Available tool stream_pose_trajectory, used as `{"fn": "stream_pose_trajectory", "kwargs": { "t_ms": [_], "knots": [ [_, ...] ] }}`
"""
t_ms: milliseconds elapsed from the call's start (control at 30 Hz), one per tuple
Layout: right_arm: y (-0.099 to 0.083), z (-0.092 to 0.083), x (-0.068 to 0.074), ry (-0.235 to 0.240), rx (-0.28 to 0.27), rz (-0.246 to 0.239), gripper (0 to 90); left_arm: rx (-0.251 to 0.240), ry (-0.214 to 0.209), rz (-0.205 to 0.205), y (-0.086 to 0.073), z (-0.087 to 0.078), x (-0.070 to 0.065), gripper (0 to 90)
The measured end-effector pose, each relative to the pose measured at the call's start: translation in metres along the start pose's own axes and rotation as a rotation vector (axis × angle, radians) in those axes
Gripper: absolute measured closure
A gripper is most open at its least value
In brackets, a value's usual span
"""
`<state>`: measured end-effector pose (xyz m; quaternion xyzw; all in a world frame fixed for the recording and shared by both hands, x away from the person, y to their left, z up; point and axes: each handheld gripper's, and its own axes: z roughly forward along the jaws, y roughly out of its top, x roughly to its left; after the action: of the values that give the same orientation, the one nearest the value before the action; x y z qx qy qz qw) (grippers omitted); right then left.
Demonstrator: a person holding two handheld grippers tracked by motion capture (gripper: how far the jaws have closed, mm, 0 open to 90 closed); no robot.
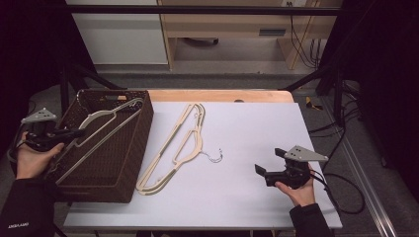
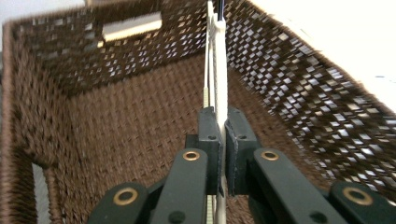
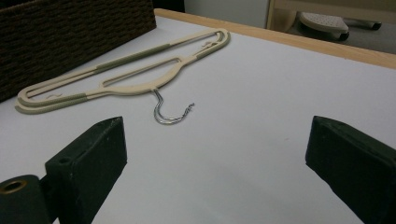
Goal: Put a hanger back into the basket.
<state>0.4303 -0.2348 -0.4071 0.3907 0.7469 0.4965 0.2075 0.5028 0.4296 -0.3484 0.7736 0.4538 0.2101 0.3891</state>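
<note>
Left fingers (image 2: 219, 140) clamped on hanger (image 1: 106, 123), long axis diagonal over basket (image 1: 141, 143); right fingers (image 3: 116, 154) spread, empty, well right of basket.

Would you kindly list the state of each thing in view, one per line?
Left tongs: shut on the cream hanger, over the basket.
Cream hanger: gripped, slanting across the basket's top.
Wicker basket: upright on the table, open-topped.
Hangers on the table: lying flat beside the basket, stacked, metal hook toward the right tongs.
Right tongs: open, holding nothing, low over the white table.
</note>
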Motion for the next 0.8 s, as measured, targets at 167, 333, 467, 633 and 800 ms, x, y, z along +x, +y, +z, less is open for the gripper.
{"fn": "stream_pose_trajectory", "kwargs": {
  "t_ms": [167,333,467,633,800],
  "knots": [
    [0.000,0.000,0.000,0.004,-0.001,0.000,5.6,0.057,0.062,-0.042,-0.011,0.015,0.004,85.6],
    [-0.001,0.002,0.001,0.007,0.005,0.000,5.6,0.114,0.154,-0.105,-0.018,0.017,0.014,82.2],
    [-0.001,0.002,0.001,0.011,0.007,-0.002,5.6,0.186,0.213,-0.121,-0.021,0.015,0.019,76.2],
    [-0.001,0.002,0.001,0.008,0.004,-0.001,5.6,0.134,0.223,-0.151,-0.025,0.002,0.020,72.3],
    [0.000,0.001,0.001,0.009,0.003,0.002,5.6,0.026,0.210,-0.130,-0.018,-0.017,0.004,60.0]
  ]
}}
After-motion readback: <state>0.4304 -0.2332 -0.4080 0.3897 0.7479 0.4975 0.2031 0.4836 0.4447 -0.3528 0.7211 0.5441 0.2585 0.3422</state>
